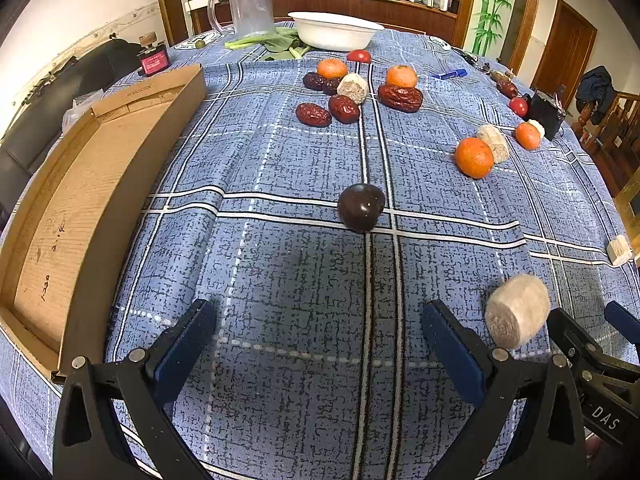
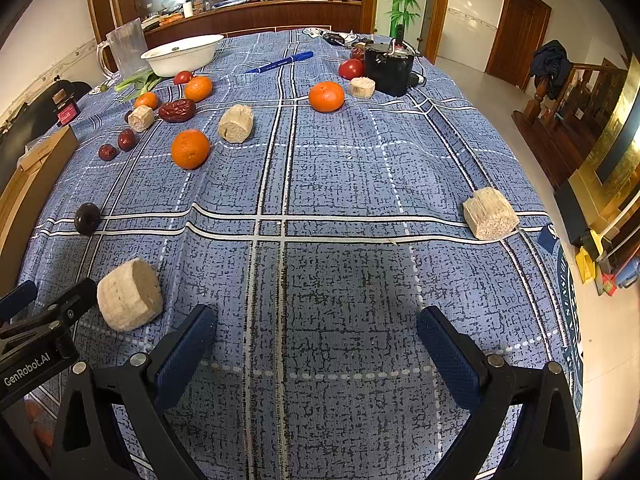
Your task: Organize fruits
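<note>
Fruits lie scattered on a blue plaid tablecloth point(image 1: 280, 160). A dark plum point(image 1: 361, 207) lies straight ahead of my open, empty left gripper point(image 1: 320, 332); it also shows in the right wrist view point(image 2: 87, 218). A pale cut chunk point(image 1: 517, 310) lies between the two grippers, also in the right wrist view point(image 2: 130, 294). Oranges point(image 1: 474, 157), red dates point(image 1: 400, 97) and small tomatoes point(image 1: 359, 56) lie farther back. My right gripper point(image 2: 318, 340) is open and empty over bare cloth. Another pale chunk point(image 2: 490, 213) lies to its right.
A long cardboard box point(image 1: 80, 200) stands along the table's left edge. A white bowl point(image 1: 334, 30), a glass mug point(image 1: 248, 6) and greens sit at the back. A black device point(image 2: 389, 68) and a blue pen point(image 2: 280, 63) lie far right. The table edge drops off at right.
</note>
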`<state>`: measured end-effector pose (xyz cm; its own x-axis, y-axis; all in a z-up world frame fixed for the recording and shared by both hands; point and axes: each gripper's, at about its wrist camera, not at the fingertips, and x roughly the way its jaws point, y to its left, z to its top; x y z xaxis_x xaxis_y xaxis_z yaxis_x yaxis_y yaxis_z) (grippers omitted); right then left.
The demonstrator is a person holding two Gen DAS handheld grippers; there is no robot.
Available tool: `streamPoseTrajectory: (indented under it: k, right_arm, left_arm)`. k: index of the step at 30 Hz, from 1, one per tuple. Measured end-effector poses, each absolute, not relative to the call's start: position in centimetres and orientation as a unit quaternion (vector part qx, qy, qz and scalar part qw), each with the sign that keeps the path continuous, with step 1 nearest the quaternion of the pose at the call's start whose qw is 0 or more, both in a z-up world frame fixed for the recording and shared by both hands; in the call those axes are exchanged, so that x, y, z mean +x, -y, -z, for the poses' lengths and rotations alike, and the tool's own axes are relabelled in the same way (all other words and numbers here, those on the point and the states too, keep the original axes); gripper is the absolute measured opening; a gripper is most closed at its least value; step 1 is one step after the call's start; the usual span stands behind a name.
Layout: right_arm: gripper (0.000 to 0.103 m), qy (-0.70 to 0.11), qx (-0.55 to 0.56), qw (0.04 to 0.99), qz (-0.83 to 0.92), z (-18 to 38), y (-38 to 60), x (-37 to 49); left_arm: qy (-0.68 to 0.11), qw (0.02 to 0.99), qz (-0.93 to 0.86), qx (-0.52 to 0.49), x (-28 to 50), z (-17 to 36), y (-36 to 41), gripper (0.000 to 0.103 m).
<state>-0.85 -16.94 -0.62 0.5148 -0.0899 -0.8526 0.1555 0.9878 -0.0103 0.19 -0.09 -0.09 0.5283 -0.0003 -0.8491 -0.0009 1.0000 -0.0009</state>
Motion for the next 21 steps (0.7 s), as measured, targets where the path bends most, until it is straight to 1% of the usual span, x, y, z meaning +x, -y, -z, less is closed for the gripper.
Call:
streamPoseTrajectory:
  k: [21]
  right_arm:
    - [0.102, -0.496, 0.035, 0.863, 0.083, 0.58, 16.79, -0.76]
  left_arm:
    - [-0.494, 0.87, 0.008, 0.002, 0.44, -0.08, 0.05, 0.103]
